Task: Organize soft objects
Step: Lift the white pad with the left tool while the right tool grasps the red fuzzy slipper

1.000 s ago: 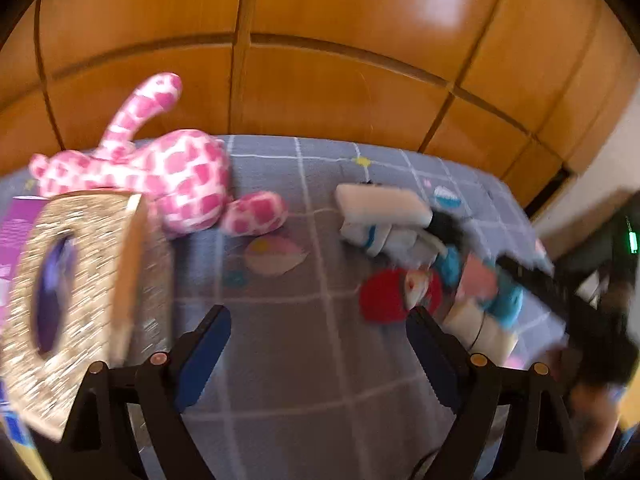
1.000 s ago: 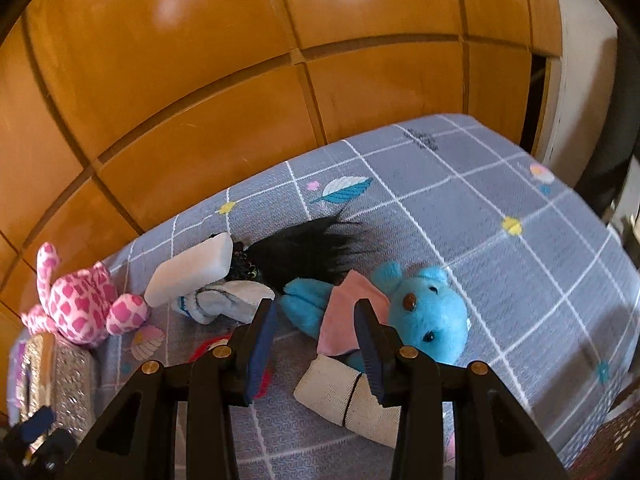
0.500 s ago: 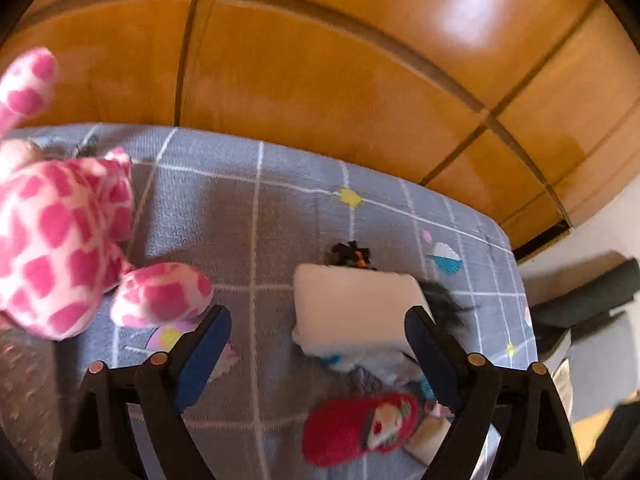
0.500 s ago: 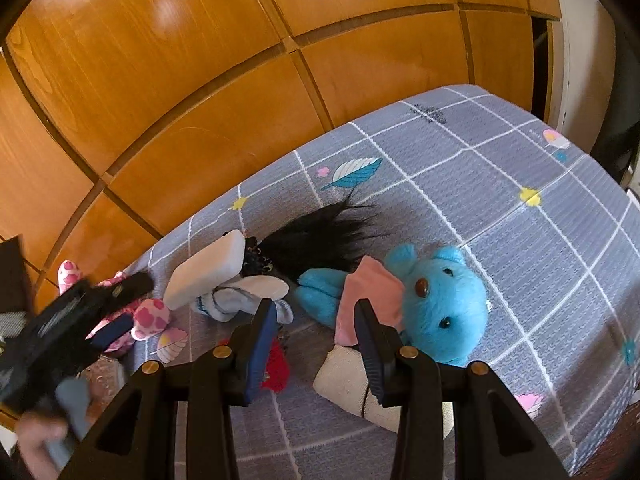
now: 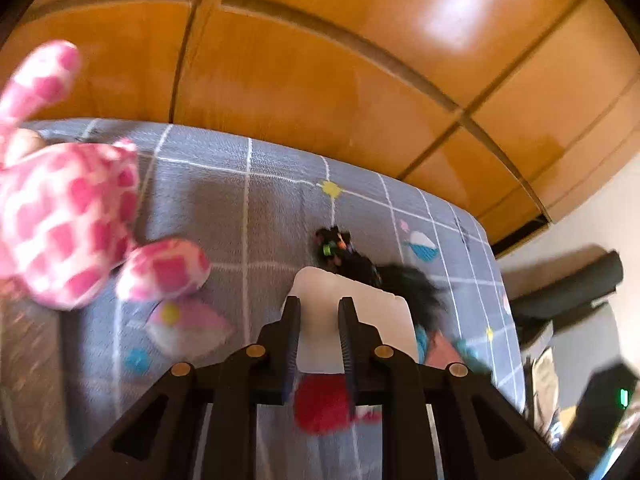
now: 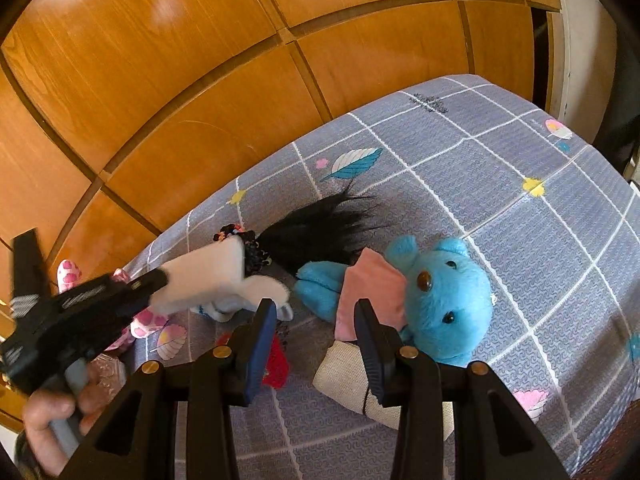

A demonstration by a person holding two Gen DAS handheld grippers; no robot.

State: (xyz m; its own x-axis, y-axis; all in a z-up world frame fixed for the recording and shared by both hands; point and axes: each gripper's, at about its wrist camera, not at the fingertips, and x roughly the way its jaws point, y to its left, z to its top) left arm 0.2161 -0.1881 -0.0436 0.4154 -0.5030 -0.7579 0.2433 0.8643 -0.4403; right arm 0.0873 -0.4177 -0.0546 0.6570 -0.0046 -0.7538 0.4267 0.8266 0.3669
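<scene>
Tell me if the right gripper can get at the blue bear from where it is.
Probably yes. The right gripper hangs open just short of the blue bear, nothing between them; the left gripper is off aside, shut on the white sponge.

Soft things spread over a bed (image 6: 500,208) against a wooden wall (image 6: 240,80)

A foam block (image 6: 204,276) lies at the middle, a hairpiece (image 6: 320,232) behind it, a teddy bear (image 6: 440,300) to its right, and a spotted plush toy (image 5: 68,220) to its left.

1. At lower centre we see the right gripper (image 6: 316,322), its jaws apart over the grey checked bedspread (image 6: 500,200).
2. At left, the left gripper (image 6: 160,284) has just closed on a white foam block (image 6: 204,276).
3. Right of centre lies a blue teddy bear (image 6: 448,300).
</scene>
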